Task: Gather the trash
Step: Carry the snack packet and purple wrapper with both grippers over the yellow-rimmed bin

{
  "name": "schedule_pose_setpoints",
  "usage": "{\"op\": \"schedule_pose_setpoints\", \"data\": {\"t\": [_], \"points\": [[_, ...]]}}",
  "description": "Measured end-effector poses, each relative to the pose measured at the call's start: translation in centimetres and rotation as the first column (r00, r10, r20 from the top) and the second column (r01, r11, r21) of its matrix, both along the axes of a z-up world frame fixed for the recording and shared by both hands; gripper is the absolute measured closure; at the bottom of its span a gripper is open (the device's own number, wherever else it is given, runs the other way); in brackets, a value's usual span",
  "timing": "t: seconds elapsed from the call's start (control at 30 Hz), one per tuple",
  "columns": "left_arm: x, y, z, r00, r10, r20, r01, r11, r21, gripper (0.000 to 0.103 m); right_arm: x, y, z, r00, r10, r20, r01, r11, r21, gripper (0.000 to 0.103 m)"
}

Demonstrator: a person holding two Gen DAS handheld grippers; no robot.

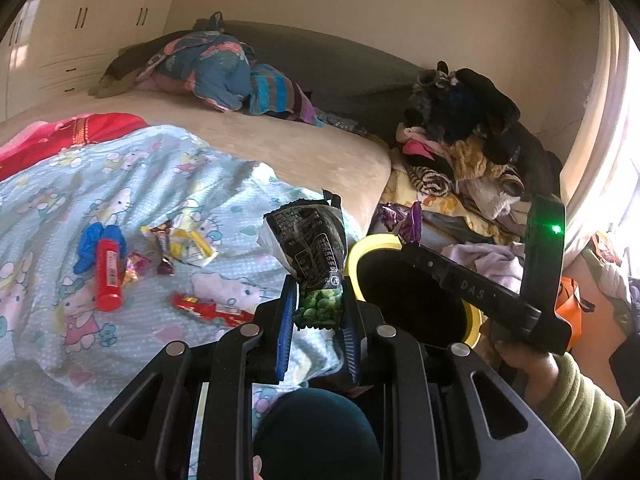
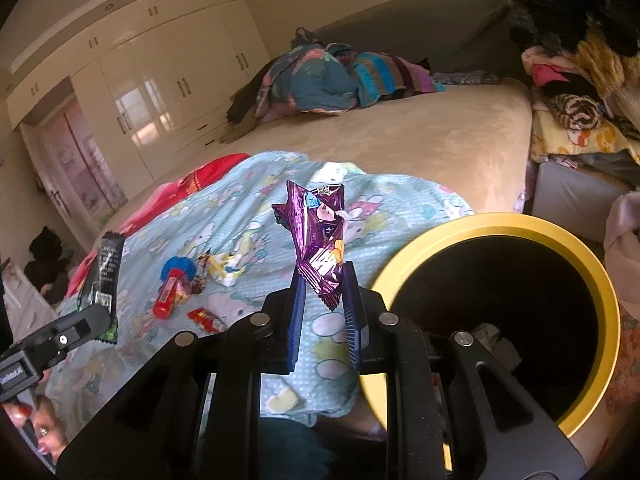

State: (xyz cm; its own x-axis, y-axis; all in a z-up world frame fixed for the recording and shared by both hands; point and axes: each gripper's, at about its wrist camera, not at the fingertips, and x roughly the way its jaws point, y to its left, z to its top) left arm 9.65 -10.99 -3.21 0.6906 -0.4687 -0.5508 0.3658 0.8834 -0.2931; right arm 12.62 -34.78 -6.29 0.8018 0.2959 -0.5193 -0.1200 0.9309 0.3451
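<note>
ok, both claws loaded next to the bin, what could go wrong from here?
1. The left claw grips only the bottom edge of the black-and-green snack bag; the tall top could flop and catch the bin's yellow rim.
2. The right claw holds the purple wrapper over the blanket, not over the bin; an early release would miss.
3. Both claws converge on one opening and could collide.

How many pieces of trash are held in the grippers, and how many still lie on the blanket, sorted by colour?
Held, black and green wrapper, in left gripper: 1
Held, purple wrapper, in right gripper: 1
On blanket, red (red tube, red wrapper): 2
On blanket, blue glove: 1
On blanket, yellow and white wrapper: 1
On blanket, small dark candies: 2
Total: 8
</note>
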Motion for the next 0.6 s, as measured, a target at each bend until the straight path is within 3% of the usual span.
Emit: {"op": "schedule_pose_setpoints", "data": {"t": [0.6], "points": [[0.7,-5.5,-1.1,0.994,-0.108,-0.017,0.109,0.993,0.049,0.082,0.2,-6.0,-2.1,0.988,-0.144,-0.058,0.146,0.988,0.039,0.090]]}}
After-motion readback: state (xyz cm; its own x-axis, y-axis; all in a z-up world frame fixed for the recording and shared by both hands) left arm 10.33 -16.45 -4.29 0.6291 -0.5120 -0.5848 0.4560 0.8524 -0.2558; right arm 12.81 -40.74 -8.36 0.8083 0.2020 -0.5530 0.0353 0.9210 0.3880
